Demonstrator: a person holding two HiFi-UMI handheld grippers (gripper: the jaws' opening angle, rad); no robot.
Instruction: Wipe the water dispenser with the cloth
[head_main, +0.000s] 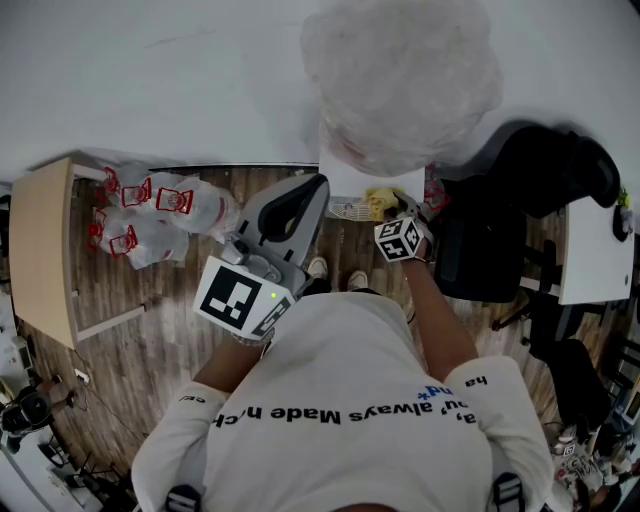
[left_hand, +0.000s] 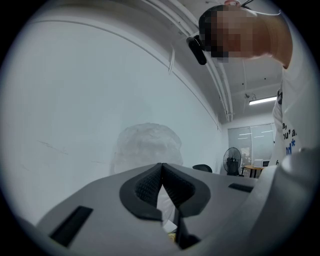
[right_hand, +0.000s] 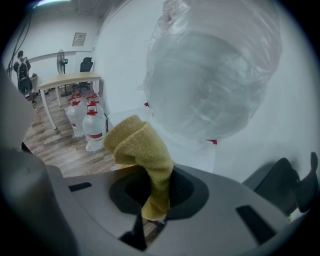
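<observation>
Yellow cloth (right_hand: 142, 155) is pinched in my right gripper (right_hand: 156, 200), the water dispenser (right_hand: 190, 152) standing just ahead and above it, so this arm is nearer, while my left gripper (left_hand: 162, 172) is pressed together on nothing.

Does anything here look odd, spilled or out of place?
The large water bottle on the white dispenser is swathed in crinkled clear plastic, which looks unusual. Nothing seems spilled or broken; the right gripper holds a yellow towelling cloth.
</observation>
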